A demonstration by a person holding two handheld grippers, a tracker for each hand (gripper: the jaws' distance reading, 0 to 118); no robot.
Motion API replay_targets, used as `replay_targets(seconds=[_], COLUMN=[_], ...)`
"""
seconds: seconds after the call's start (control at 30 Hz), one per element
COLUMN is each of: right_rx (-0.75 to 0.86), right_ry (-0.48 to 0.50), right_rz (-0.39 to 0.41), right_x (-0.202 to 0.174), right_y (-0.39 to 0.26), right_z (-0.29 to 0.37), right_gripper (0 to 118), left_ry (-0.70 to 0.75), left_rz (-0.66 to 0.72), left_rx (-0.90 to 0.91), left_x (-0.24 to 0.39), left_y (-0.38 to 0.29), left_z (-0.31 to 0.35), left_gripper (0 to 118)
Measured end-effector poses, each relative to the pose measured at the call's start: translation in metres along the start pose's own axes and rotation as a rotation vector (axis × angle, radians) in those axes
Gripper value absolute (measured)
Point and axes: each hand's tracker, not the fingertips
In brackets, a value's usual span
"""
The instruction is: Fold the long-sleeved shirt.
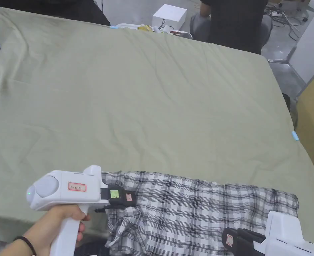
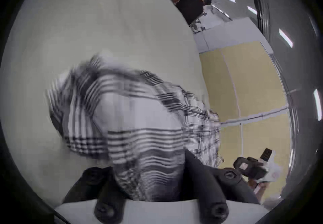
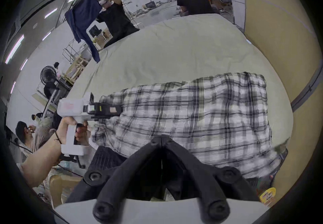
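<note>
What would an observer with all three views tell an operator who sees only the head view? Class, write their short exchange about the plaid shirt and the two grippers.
Operator: Is the left gripper really holding the plaid shirt?
Observer: Yes. The left gripper view shows the cloth bunched between its jaws.
Operator: And the right gripper?
Observer: In the right gripper view its jaws meet tip to tip over the plaid shirt, and I see no cloth between them.
</note>
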Motion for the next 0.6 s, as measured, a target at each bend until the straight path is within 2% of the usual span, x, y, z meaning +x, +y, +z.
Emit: replay_targets(seconds=[0.07,0.17,0.3,0.37,0.43,0.6], right_rx=[0.008,0.034,0.065,0.073,0.079,0.106], right_ry=[0.007,0.025,0.065,0.079,0.086,0.091], right_rz=[0.012,0.031,0.018,0.016,0.024,0.002], right_x=[-0.003,-0.007,-0.008,-0.005,-0.002,0.016], right_y=[0.004,0.007,0.007,0.005,0.003,-0.002], right_z=[0.002,0.008,0.011,0.01,0.011,0.023], right_gripper=[0,0,0,0,0,0], left_ry=[0.08,0.19,0.48,0.609,0.645,0.634], left_rz=[-0.093,-0.117,-0.222,-0.164,-0.159,-0.333], left_rx=[0.046,0.124,0.143,0.115,0.118,0.171], left_x=[0.014,0.019,0.022,0.017,0.031,0.133], left_y=[0.021,0.05,0.058,0.057,0.052,0.036], left_z=[0.025,0.074,0.109,0.11,0.108,0.093], left_gripper=[1,2,2,2,2,2])
